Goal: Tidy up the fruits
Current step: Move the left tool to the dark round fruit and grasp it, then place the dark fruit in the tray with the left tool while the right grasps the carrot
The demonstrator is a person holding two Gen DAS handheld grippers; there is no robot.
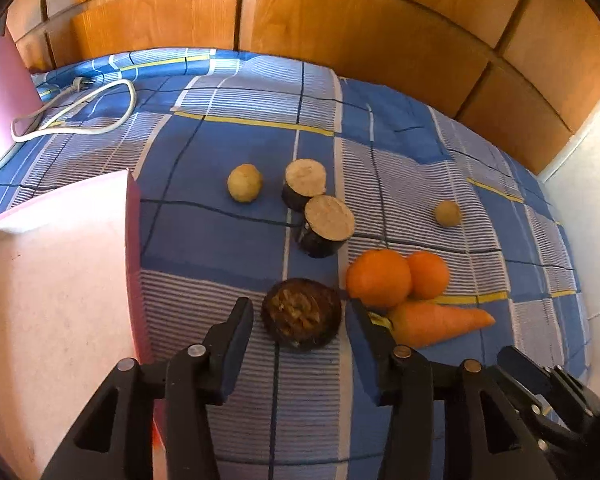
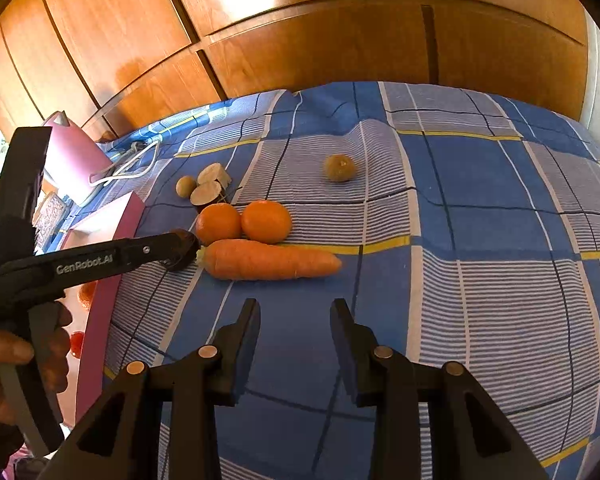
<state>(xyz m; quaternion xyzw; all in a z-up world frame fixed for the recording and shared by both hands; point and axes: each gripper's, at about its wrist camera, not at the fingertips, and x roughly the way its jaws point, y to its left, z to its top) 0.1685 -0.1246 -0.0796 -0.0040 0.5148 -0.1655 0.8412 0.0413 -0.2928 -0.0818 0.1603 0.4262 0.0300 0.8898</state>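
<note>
On the blue checked bedcover lie two oranges [image 1: 380,278] [image 2: 266,221], a carrot [image 1: 440,322] [image 2: 270,265], two small yellow-green round fruits [image 1: 245,182] [image 1: 447,213], and three dark-skinned cut pieces. My left gripper [image 1: 300,312] is open, its fingers either side of the nearest dark cut piece [image 1: 301,313]. It shows in the right wrist view with its tip at that piece [image 2: 180,254]. My right gripper [image 2: 294,312] is open and empty, just short of the carrot.
A pink box [image 1: 60,280] [image 2: 100,280] stands at the left, with small red and orange things inside in the right wrist view. A white cable [image 1: 80,116] and a pink appliance [image 1: 0,92] lie far left. Wooden cupboard doors [image 1: 340,20] back the bed.
</note>
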